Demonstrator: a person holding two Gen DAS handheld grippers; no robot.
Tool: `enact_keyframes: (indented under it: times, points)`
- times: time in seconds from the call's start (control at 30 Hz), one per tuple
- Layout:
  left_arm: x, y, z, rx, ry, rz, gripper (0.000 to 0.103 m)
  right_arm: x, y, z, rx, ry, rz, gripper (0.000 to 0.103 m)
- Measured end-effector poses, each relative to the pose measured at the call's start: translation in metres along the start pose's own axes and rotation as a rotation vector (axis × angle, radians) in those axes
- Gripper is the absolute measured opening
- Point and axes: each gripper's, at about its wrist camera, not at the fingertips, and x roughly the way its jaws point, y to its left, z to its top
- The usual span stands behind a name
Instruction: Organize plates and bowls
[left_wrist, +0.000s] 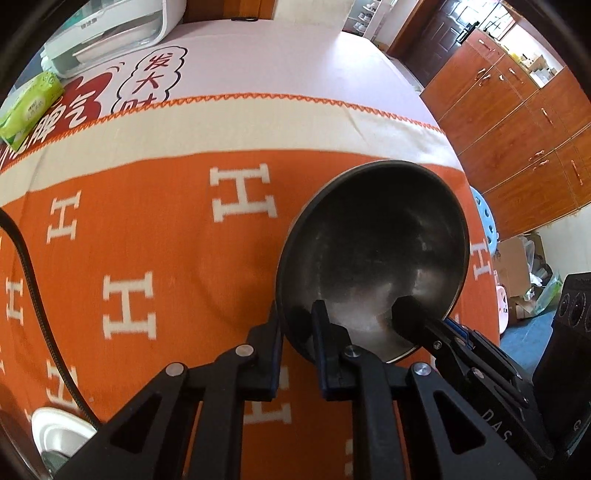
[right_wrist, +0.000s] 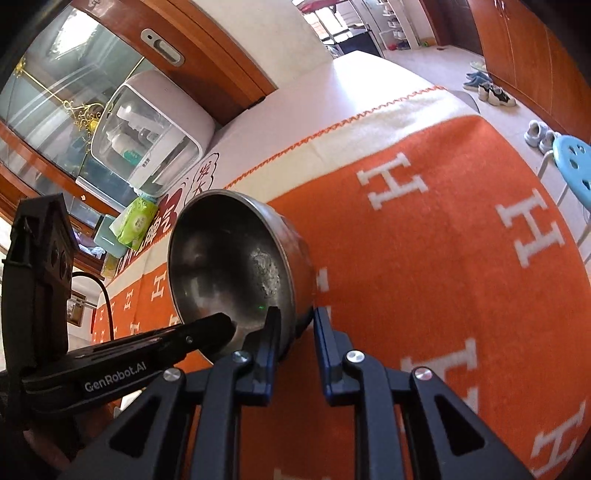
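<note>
Both grippers pitch steeply down over the orange blanket (left_wrist: 155, 206), each clamped on the rim of one tilted steel bowl (left_wrist: 373, 254). The left gripper (left_wrist: 297, 325) pinches the near-left rim, one finger inside. The right gripper (right_wrist: 295, 325) pinches the opposite rim likewise.

We see a round metal bowl (left_wrist: 373, 254), dull and dark inside with pale scuffed patches near its bottom, tilted up on its side above the orange blanket (left_wrist: 147, 206), close to the blanket's right edge, its mouth facing us.
</note>
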Motion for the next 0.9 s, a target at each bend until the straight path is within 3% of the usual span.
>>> enact_keyframes:
  times: [0.47,0.67,0.7,0.9]
  points:
    - [-0.034,-0.014,-0.044,0.046,0.004,0.013,0.013,-0.043,0.009,-0.044,0.037,0.020,-0.008,0.018]
    - [-0.056,-0.018,-0.067,0.071,-0.014,0.017,0.013,-0.062,0.021,-0.055,-0.006,0.021,-0.016,0.017]
    - [-0.058,-0.019,-0.069,0.064,-0.022,0.053,0.013,-0.064,0.022,-0.057,-0.011,0.024,-0.014,0.017]
    - [-0.077,-0.015,-0.090,0.076,-0.020,0.097,0.013,-0.074,0.040,-0.068,-0.071,0.046,-0.029,0.016]
